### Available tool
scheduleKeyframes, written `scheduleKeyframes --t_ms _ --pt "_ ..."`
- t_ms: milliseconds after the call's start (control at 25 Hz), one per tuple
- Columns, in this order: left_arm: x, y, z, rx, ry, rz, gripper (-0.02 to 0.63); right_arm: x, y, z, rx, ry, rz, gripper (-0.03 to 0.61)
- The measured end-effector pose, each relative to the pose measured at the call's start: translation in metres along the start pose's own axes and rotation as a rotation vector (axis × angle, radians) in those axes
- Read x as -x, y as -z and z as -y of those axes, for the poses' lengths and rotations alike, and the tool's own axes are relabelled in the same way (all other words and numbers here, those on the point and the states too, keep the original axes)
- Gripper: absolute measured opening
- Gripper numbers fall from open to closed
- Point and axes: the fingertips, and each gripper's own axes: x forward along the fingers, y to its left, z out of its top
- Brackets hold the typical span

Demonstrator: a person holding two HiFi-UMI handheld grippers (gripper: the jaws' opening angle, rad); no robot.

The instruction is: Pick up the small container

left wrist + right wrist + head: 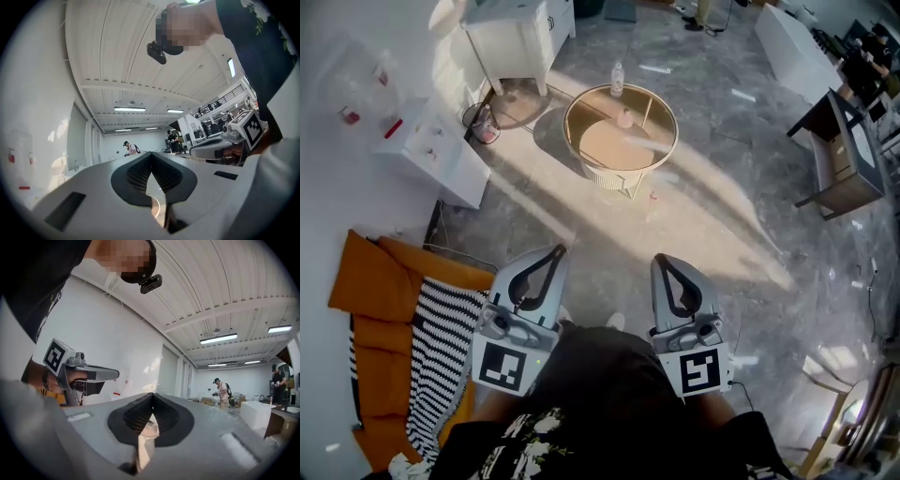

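A small pink container stands on a round gold-rimmed table far ahead across the floor in the head view. A clear bottle stands at the table's far edge. Both grippers are held close to the person's body, well short of the table. My left gripper is shut with nothing in it, and its jaws meet tip to tip in the left gripper view. My right gripper is shut and empty too. Both point level, and neither gripper view shows the table or the container.
An orange cloth with a striped fabric lies at the left. A white box and a white cabinet stand at the back left, a dark desk at the right. People stand far off.
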Motion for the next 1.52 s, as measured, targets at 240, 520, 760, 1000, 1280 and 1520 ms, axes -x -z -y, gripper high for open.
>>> scheduleKeyframes --t_ms 240,520,760,1000,1280,1520 --pt "0.004 0.024 0.036 0.038 -0.034 -0.049 0.012 0.025 0.022 0.004 -0.006 -0.057 -0.014 -0.006" --pt "-0.018 0.029 0.051 0.027 -0.026 -0.065 0.012 0.035 0.038 0.034 -0.003 -0.034 -0.033 -0.005" --pt "-0.039 0.038 0.045 0.009 -0.016 -0.064 0.014 0.02 0.051 0.051 -0.009 -0.014 -0.036 -0.005" --pt "-0.07 0.043 0.025 0.017 -0.022 -0.04 0.012 -0.008 0.061 0.069 -0.004 -0.012 -0.034 -0.005" --pt "-0.096 0.055 -0.03 0.013 -0.084 -0.054 0.012 -0.072 0.051 0.084 0.033 -0.053 0.008 -0.005" --pt "-0.138 0.056 -0.063 -0.042 -0.066 -0.043 0.012 -0.126 0.054 0.099 0.035 -0.069 -0.004 -0.005"
